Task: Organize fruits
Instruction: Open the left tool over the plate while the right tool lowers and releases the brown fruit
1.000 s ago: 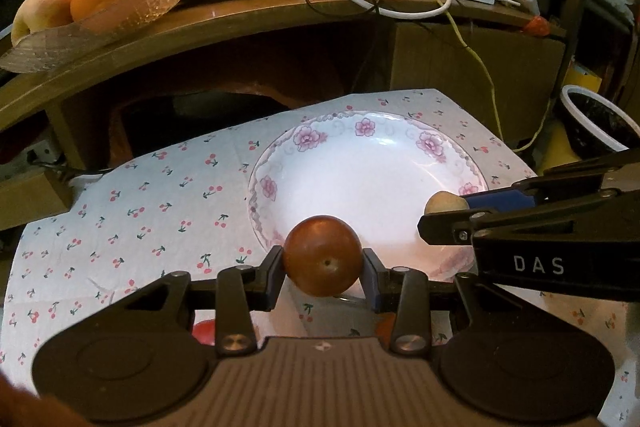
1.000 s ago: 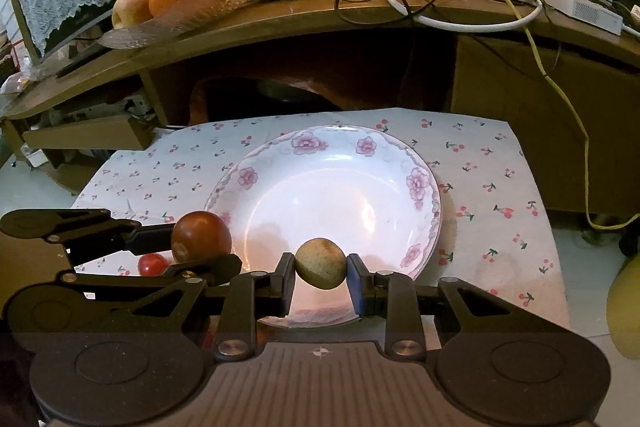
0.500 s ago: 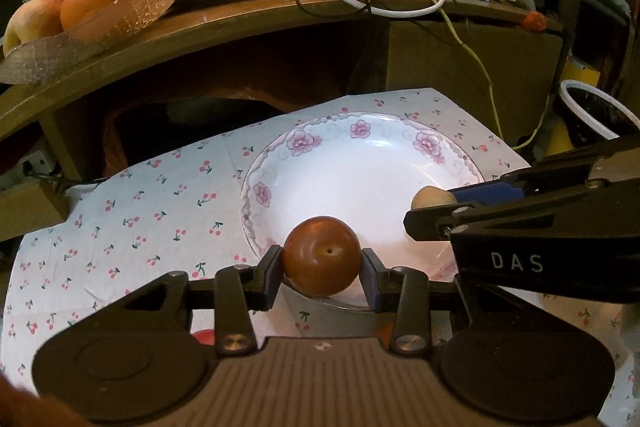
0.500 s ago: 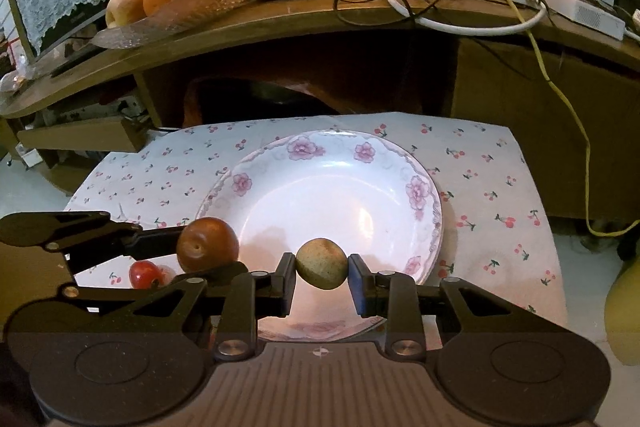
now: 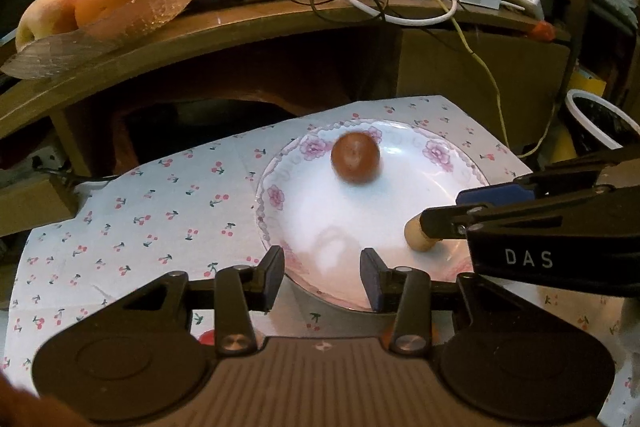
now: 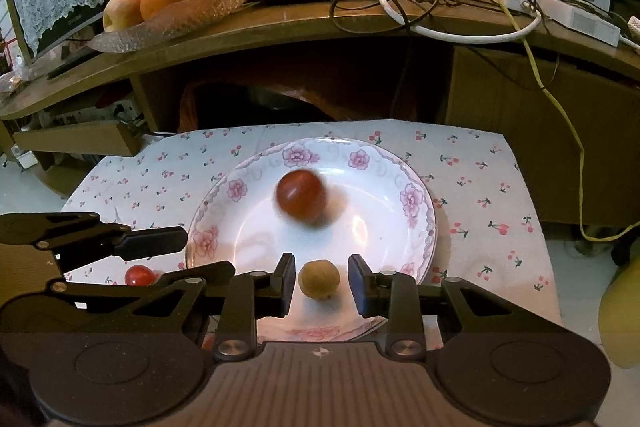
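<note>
Red-brown fruit (image 5: 355, 157) sits blurred on the far half of the floral plate (image 5: 269, 215), straight ahead of my left gripper (image 5: 322, 277), well apart from its fingers, which are spread wide with nothing between them. A small red fruit (image 6: 139, 275) lies off the plate on the cherry-print cloth (image 5: 132, 211), beside my left fingers, so that hand is nearer to it. Round tan fruit (image 6: 319, 279), no clear long axis, rests on the plate's near rim between the fingers of my right gripper (image 6: 321, 281), parted, gaps showing both sides, not touching.
</note>
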